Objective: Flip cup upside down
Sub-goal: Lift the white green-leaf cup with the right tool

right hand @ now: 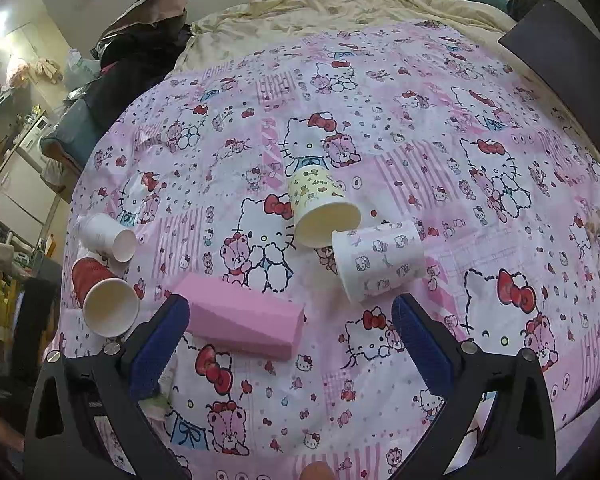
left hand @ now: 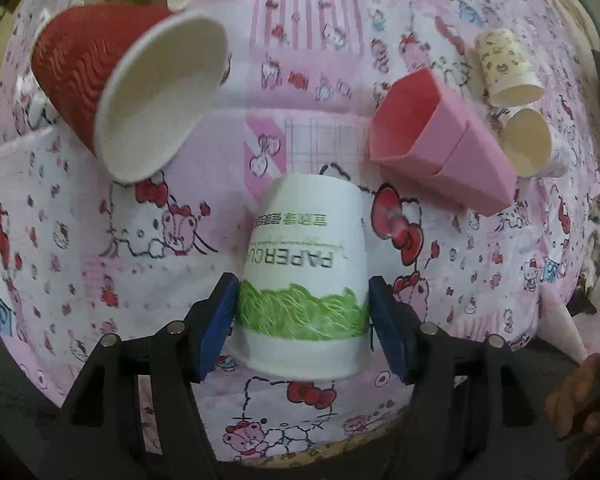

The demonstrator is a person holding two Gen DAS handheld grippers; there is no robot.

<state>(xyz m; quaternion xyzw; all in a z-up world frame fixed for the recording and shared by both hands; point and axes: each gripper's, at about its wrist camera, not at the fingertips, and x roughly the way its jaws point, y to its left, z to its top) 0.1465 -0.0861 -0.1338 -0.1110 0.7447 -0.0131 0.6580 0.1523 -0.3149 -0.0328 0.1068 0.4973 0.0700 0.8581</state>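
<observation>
Left wrist view: the left hand-held gripper (left hand: 302, 316) clamps the white paper cup (left hand: 306, 276), inverted just above the bed (left hand: 80, 240); set its rim down flat before letting go. Right wrist view: the right hand-held gripper (right hand: 290, 344) gapes empty over the pink cup (right hand: 242, 320).

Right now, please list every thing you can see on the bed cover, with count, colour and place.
White cup with green band: 1, printing upside down, between the left gripper's fingers.
Red ribbed cup: 1, white inside, on its side, far left.
Pink folded paper cup: 1, on its side, centre.
Cream patterned cup: 1, on its side.
White cup with small prints: 1, beside the cream one.
Plain white cup: 1, on its side, behind the red one.
Bed cover: 1, pink cartoon print.
Left gripper: black, blue pads.
Right gripper: open, empty.
</observation>
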